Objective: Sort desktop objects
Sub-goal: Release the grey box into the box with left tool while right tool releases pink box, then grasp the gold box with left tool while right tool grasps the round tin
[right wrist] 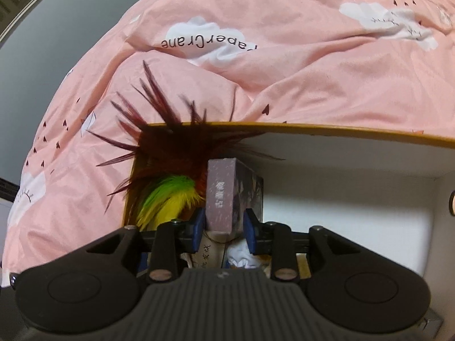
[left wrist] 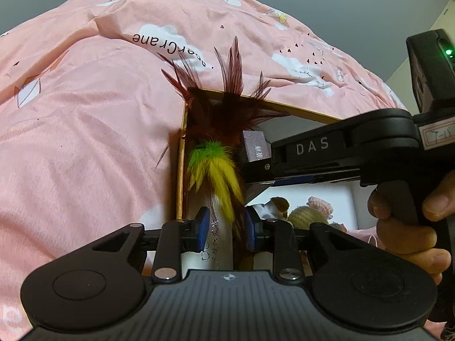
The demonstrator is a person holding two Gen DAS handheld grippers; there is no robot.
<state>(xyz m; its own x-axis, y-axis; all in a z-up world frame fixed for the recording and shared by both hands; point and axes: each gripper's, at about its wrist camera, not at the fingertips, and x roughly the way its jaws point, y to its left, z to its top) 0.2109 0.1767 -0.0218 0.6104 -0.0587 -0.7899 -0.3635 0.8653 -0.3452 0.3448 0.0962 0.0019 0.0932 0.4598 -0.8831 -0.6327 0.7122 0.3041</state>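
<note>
Both grippers are closed on something. Between the blue pads of the left gripper [left wrist: 224,227] sits the white tube of a feather toy [left wrist: 219,153], and its yellow, green and dark red feathers fan out ahead, over the corner of a white storage box [left wrist: 182,153] with a thin golden rim. In the right gripper [right wrist: 223,224] stands a small purple card box [right wrist: 224,196], upright, pinched at its lower part. From the left wrist view, the right gripper [left wrist: 257,167] reaches across the storage box, so the two tools are very near each other.

The storage box lies on a bed with a pink quilt [left wrist: 85,113]. Inside it, lower down, I see some crocheted toys [left wrist: 307,213] and a crumpled white thing, which I cannot identify.

I judge that the step in hand is to put both objects into the storage box. To do it well, each should be lowered slowly, one after the other, so the grippers do not collide. The feathers are soft and can catch on the rim, so the tube should go in first at the corner. The card box should keep upright and be released only when its base rests on something.
</note>
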